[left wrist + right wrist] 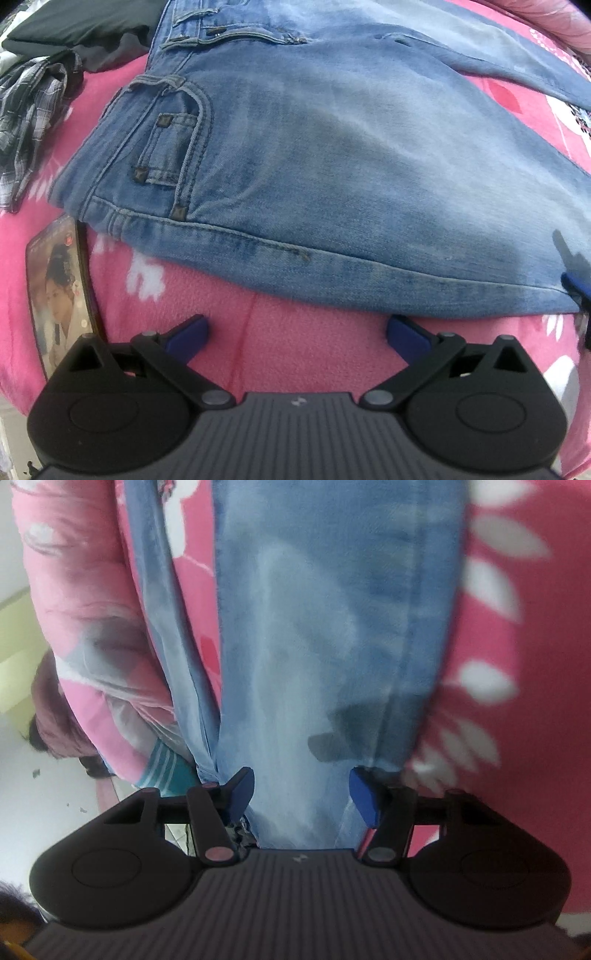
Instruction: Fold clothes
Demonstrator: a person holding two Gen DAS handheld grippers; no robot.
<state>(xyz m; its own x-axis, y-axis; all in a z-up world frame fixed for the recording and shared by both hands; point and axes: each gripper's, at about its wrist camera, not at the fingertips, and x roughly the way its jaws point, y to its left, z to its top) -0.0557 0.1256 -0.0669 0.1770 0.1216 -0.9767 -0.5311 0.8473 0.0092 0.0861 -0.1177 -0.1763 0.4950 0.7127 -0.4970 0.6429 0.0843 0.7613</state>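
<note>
The jeans [332,155] are laid lengthwise, waistband toward 10 o'clock. The left gripper [295,332] is held released; the right gripper [301,794], spread, straddles a leg.

Phone [61,291] crowds bare blanket [291,354] before jeans [332,166].

One pair of jeans [332,166] lies across one pink flowered blanket [277,350]. At ten o'clock in the left wrist view sit two more garments: one plaid shirt [33,110] and one dark garment [85,26]. One phone [59,288] lies at eight o'clock. Two grippers show, the left gripper [295,330] and the right gripper [303,794].
</note>
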